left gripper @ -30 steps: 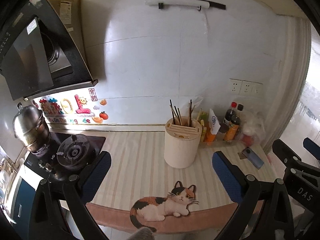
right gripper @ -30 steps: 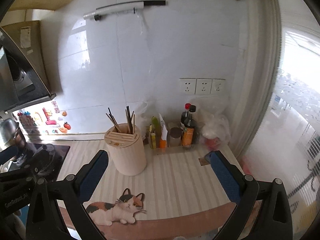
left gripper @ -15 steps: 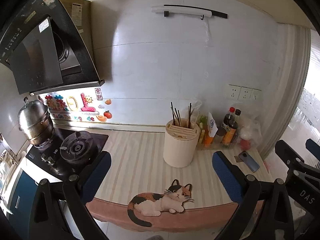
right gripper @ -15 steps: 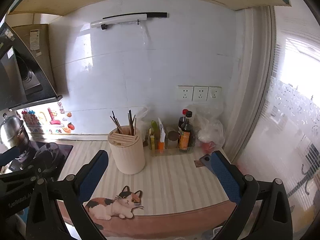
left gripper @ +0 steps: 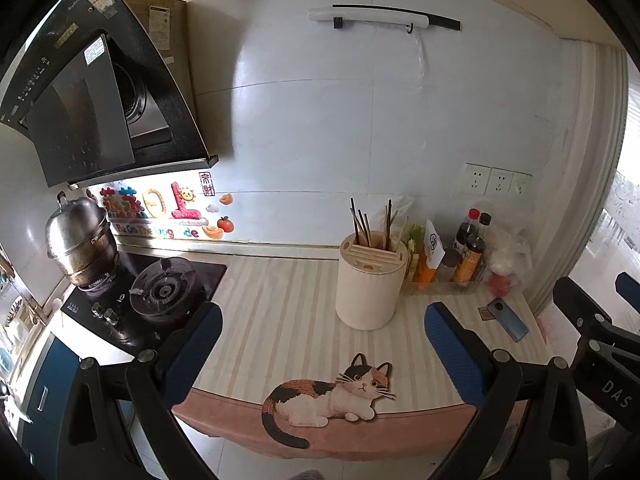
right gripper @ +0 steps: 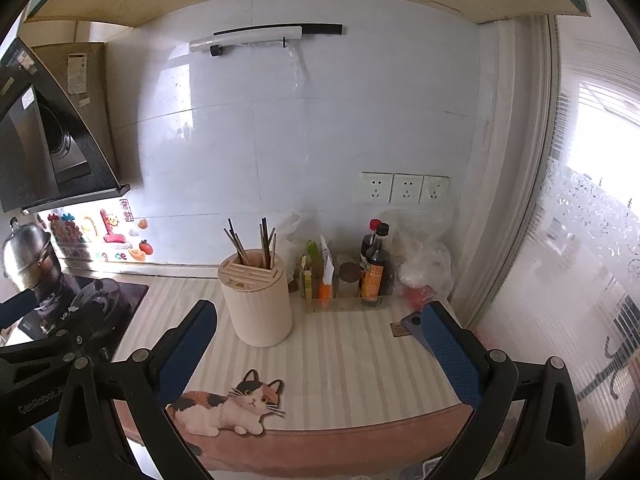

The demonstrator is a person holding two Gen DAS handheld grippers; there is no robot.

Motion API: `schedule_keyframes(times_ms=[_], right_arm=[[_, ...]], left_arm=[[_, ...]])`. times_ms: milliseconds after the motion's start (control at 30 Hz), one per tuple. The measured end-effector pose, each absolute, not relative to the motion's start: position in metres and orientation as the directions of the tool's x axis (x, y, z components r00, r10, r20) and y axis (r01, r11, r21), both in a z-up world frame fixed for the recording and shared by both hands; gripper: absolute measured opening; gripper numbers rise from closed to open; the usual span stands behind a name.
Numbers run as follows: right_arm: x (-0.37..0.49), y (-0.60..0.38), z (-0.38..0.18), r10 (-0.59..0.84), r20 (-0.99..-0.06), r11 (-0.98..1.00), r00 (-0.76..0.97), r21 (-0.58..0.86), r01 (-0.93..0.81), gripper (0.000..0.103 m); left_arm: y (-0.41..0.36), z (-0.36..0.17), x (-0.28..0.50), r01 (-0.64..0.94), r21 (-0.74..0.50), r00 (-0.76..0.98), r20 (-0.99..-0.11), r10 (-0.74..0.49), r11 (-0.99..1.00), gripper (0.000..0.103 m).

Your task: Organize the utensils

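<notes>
Chopsticks (left gripper: 366, 222) stand inside the cream holder (left gripper: 370, 284) at frame centre, while left gripper (left gripper: 320, 344) and right gripper (right gripper: 320, 344) are both wide open, empty.

- The desk (left gripper: 280, 304) fills the lower middle of both views, covered by a pale striped mat (right gripper: 344, 352) with a pink front edge and a printed cat (left gripper: 332, 396).
- A cream utensil holder (left gripper: 370, 284) stands upright at mid-frame, dark chopsticks (left gripper: 360, 224) sticking up from it.
- Just right of it, a clear tray (right gripper: 348, 300) holds bottles and packets.
- A phone (left gripper: 508, 320) lies flat at right.
- A black gas stove (left gripper: 148, 300) sits at left, carrying a steel pot (left gripper: 80, 236).
</notes>
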State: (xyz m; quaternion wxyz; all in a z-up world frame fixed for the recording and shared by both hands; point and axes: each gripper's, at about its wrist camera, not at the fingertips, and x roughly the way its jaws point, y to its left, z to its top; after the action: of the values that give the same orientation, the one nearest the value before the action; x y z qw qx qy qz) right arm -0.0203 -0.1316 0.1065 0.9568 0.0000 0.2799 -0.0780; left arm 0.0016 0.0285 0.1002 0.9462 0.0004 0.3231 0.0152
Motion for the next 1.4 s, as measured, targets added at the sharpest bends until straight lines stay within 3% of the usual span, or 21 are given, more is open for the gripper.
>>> schedule_keyframes(times_ms=[1400], right_arm=[[-0.0137,-0.1257,0.1021,-0.140,-0.543,0.990,0.828,-0.050,0.135,0.103]], left_arm=[[0.0329,0.0980,0.0064,-0.050,0.021,0.791,-0.610,0.053,0.999,0.103]])
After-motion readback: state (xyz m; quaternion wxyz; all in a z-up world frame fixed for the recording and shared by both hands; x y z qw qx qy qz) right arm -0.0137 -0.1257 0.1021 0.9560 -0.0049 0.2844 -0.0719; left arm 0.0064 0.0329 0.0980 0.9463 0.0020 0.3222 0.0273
